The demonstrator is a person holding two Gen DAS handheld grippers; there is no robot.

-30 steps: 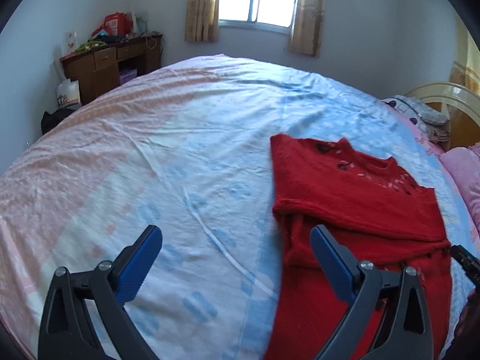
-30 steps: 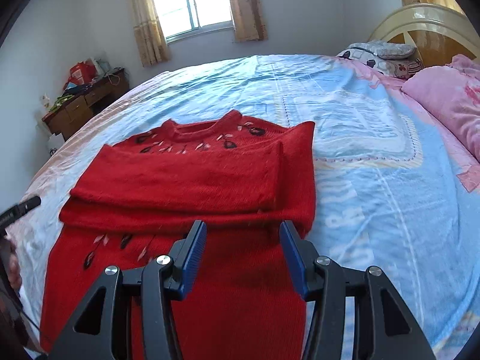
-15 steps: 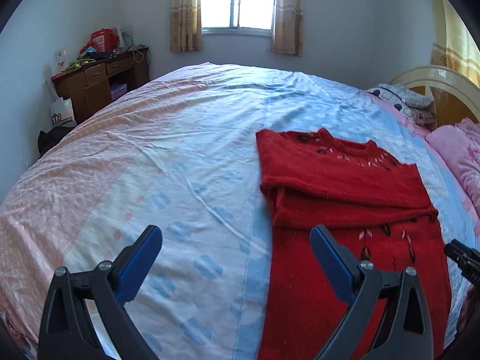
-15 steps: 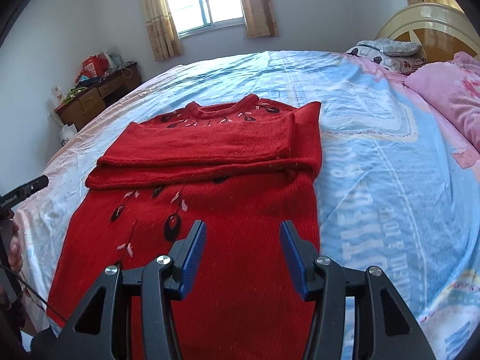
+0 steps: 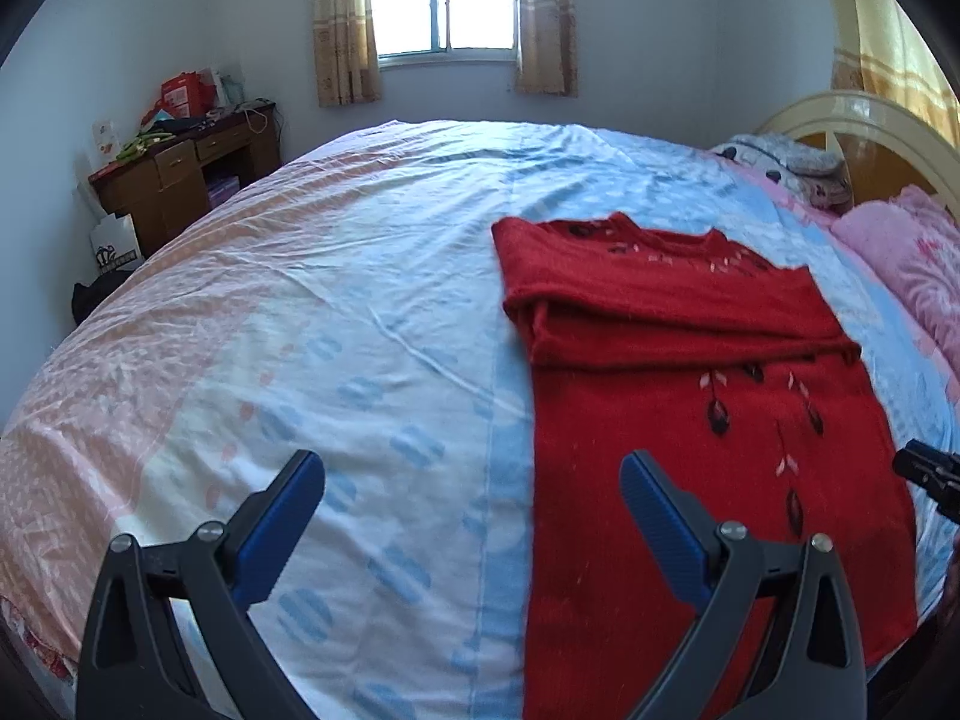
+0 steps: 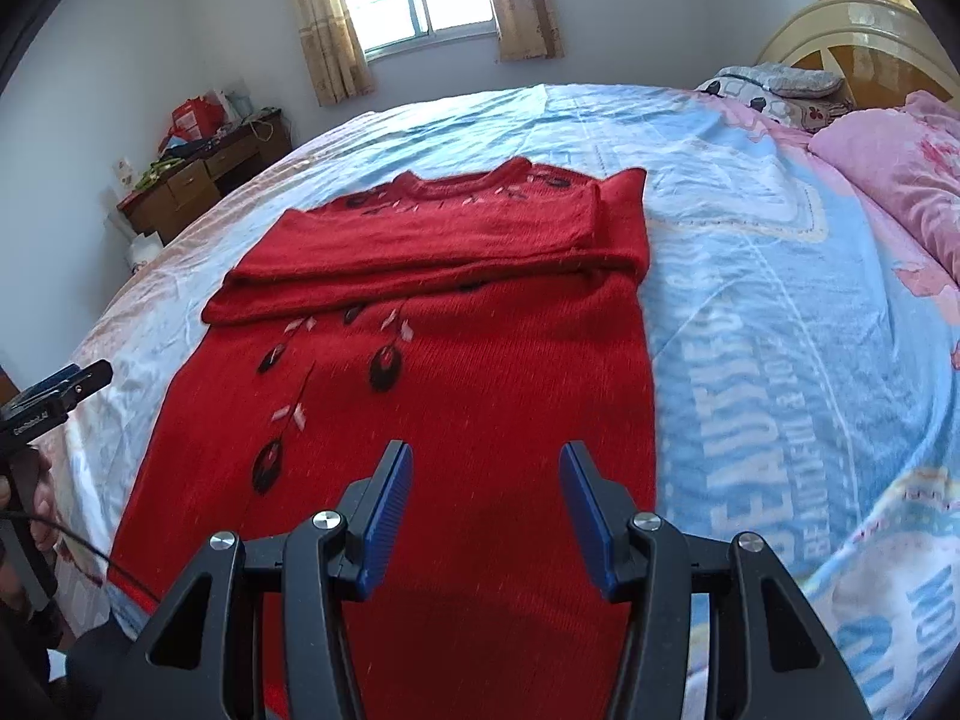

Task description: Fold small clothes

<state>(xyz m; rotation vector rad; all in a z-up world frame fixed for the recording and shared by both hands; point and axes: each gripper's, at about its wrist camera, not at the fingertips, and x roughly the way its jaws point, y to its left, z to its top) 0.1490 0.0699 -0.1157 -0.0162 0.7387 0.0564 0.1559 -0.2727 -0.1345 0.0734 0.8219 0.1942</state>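
Observation:
A red knitted sweater with dark leaf motifs lies flat on the bed, neck toward the window. Both sleeves are folded across its chest in a band. My left gripper hangs open above the sheet by the sweater's left edge, its right finger over the red knit, nothing between the pads. My right gripper is open too, above the sweater's lower body near the hem, holding nothing. Each gripper's tip shows at the edge of the other's view: the right one, the left one.
The bed has a pink and blue printed sheet. Pink pillows and a curved headboard are at the right. A wooden desk with clutter stands by the left wall, a curtained window behind. A hand holds the left gripper's handle.
Both grippers have drawn back toward the foot of the sweater, so more of its lower body and hem shows. Neither gripper's opening has changed.

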